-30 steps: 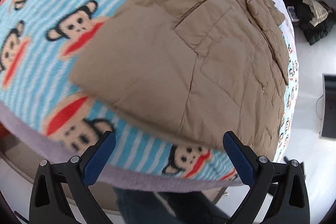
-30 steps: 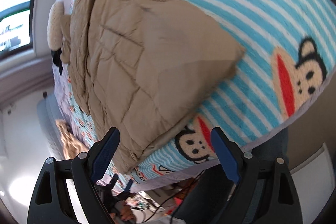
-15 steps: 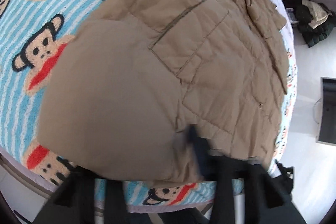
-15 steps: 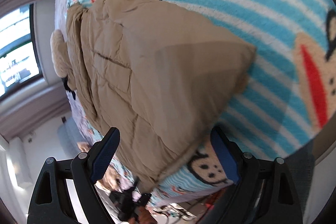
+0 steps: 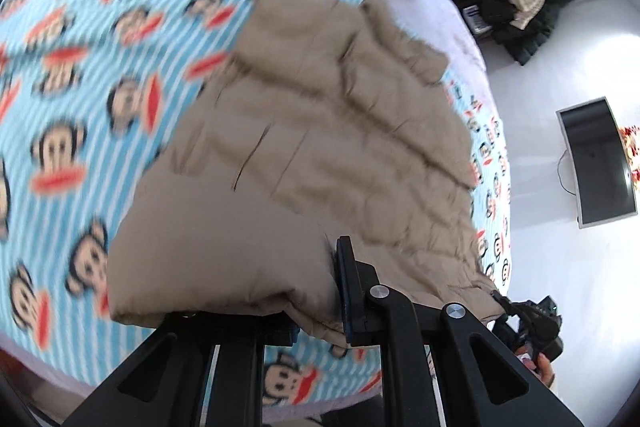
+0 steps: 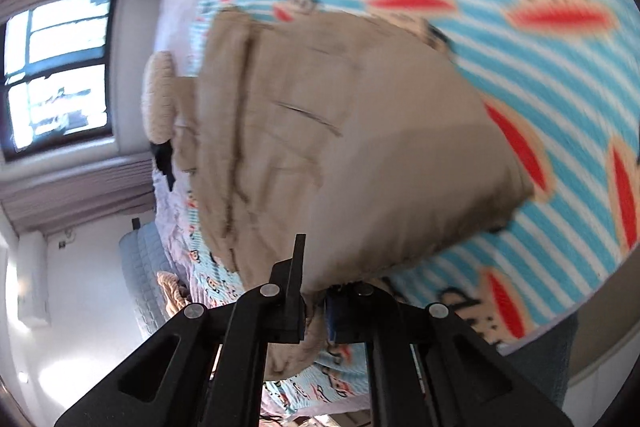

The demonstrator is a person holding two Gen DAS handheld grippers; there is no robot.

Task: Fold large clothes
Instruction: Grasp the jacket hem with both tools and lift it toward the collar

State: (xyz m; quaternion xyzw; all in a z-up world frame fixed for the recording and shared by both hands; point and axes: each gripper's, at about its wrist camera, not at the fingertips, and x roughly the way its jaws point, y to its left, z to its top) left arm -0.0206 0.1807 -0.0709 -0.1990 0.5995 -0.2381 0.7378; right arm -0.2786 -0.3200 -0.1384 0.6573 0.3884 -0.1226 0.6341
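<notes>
Tan quilted jacket [image 5: 320, 147] spread across the monkey-print fleece blanket [image 5: 100, 75] on the bed, near hem bunched up and raised off the blanket. Left gripper [image 5: 320, 291] clamped on that hem, jaws having just closed, blue pad pressed into the fabric. Right gripper [image 6: 314, 291] also pinched shut on the hem edge after snapping together just now, cloth squeezed between its fingers [image 6: 298, 267]. Chest pocket slit facing up. Fuzzy cream collar [image 6: 158, 99] at the far end toward the window [image 6: 56, 71]. Dark clothes pile [image 5: 520, 15] and a monitor [image 5: 596, 163] off beside the bed. Both views pretty blurry.
</notes>
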